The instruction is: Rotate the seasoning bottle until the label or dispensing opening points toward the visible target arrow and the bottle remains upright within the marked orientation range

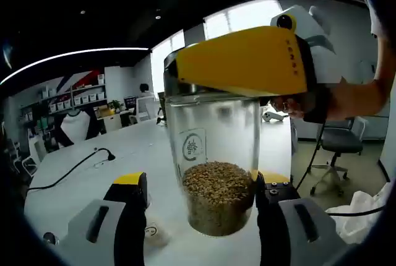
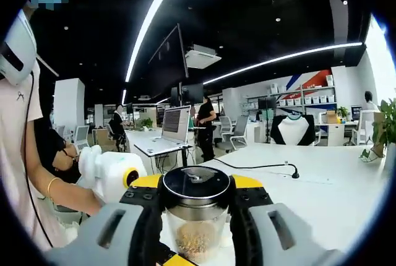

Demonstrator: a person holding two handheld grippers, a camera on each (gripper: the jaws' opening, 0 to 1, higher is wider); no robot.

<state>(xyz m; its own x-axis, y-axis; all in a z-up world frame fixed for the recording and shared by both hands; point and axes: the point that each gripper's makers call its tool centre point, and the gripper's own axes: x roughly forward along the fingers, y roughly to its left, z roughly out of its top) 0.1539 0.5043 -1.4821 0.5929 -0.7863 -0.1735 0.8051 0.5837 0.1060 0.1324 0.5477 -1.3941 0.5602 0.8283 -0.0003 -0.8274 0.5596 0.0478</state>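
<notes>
- Seasoning bottle (image 1: 218, 173) stands upright on the white table (image 1: 80, 179); clear body, lower part filled w/ tan grainy contents, upper part empty; a round printed label on the side facing the left gripper view
- Left gripper (image 1: 201, 201): its two jaws w/ yellow tips sit either side of the bottle's lower body; right jaw looks to touch the glass, left jaw stands a little off w/ a gap showing; cannot tell if it's gripping or just flanking
- Right gripper (image 2: 195, 207): jaws clenched round the bottle's neck just under the black cap (image 2: 196, 187); yellow pads pressed against both sides of it; in the left gripper view this same tool shows as a big yellow block (image 1: 244, 60) across the top of the bottle
- In the right gripper view the cap is seen from above, glossy black w/ a silvery mark at centre; grains visible through the glass below it
- A person's hand (image 1: 291, 105) holds the right tool at the right of the left gripper view; forearm w/ a thin bracelet (image 2: 51, 185) at left of the right gripper view
- Black cable (image 1: 74, 168) runs across the table, well apart from the bottle
- Bkgd: open office; desks, a laptop (image 2: 173, 127), an office chair (image 1: 337, 145), shelves w/ boxes; ppl standing far off
</notes>
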